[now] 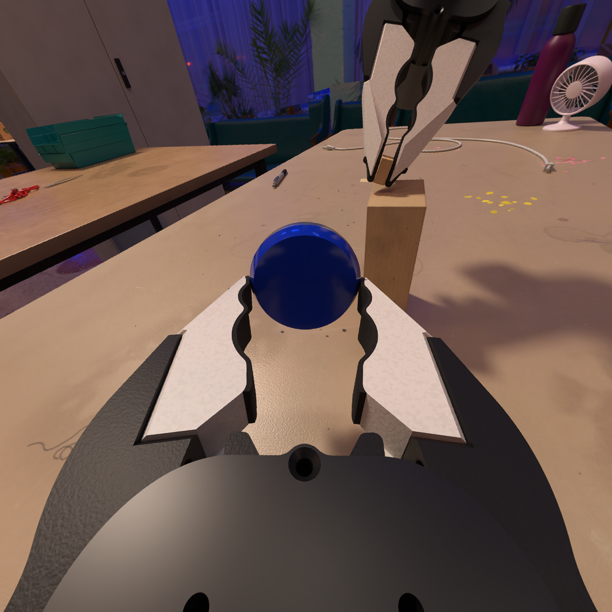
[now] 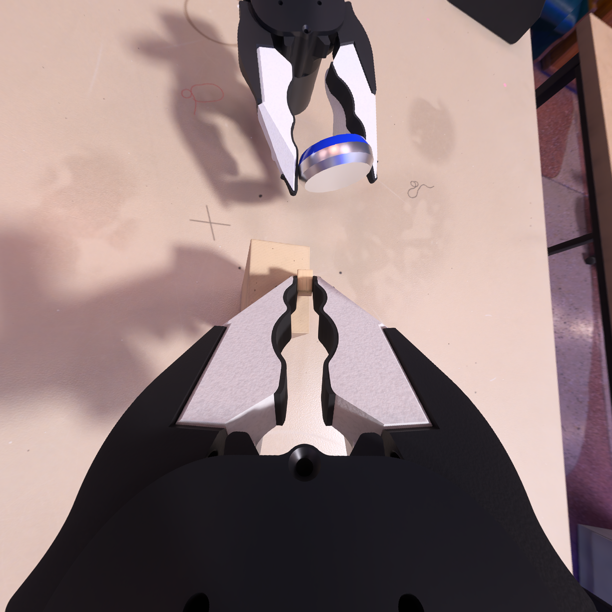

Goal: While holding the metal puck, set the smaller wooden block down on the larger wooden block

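Note:
My left gripper [image 1: 304, 284] is shut on the metal puck [image 1: 304, 278], a round disc with a blue face and a shiny steel rim, held above the table. The left gripper [image 2: 332, 185] and the puck [image 2: 334, 162] also show in the right wrist view. The larger wooden block [image 1: 392, 245] stands upright just right of the puck. My right gripper [image 2: 304, 281] is shut on the smaller wooden block [image 2: 304, 281] and holds it tilted over the larger block's [image 2: 275, 265] top near edge. In the left wrist view the right gripper [image 1: 385, 177] points down with the small block [image 1: 384, 169] at its tips.
The tan table [image 1: 165, 331] carries a marker pen [image 1: 280, 178], a white cable [image 1: 463, 143], a maroon bottle [image 1: 546, 76] and a white fan [image 1: 578, 89] at the far end. A second table [image 1: 132, 185] to the left holds a green bin [image 1: 81, 140].

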{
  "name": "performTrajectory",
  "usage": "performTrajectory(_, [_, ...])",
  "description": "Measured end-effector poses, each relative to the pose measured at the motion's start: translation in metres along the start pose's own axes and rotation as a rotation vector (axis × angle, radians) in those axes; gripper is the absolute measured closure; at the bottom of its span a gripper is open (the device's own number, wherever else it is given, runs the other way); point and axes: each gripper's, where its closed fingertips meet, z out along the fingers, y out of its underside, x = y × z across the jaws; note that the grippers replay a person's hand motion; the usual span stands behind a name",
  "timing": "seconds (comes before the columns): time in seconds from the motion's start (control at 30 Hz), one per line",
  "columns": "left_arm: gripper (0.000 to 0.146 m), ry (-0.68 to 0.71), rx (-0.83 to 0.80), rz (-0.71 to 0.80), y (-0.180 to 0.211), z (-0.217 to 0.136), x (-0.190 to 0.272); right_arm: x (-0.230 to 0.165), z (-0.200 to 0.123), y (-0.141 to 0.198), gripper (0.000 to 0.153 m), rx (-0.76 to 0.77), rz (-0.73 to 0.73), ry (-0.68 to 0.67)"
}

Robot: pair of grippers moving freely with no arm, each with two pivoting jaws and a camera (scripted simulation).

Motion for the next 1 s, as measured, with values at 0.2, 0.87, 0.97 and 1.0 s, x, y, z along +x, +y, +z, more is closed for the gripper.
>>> performTrajectory(0.2, [0.081,0.008,0.017,0.037,-0.001,-0.001,0.003,-0.006,0.001,0.000,0.145,0.007,-0.084,0.108])
performTrajectory(0.87, [0.081,0.016,0.021,0.074,-0.001,-0.001,0.006,-0.010,0.000,-0.002,0.145,0.055,-0.074,0.114])
performTrajectory(0.97, [0.081,0.018,0.021,0.075,-0.001,-0.001,0.006,-0.011,0.001,-0.003,0.145,0.059,-0.072,0.104])
performTrajectory(1.0, [0.081,0.018,0.022,0.075,-0.001,-0.001,0.007,-0.011,0.001,-0.003,0.145,0.057,-0.073,0.099])
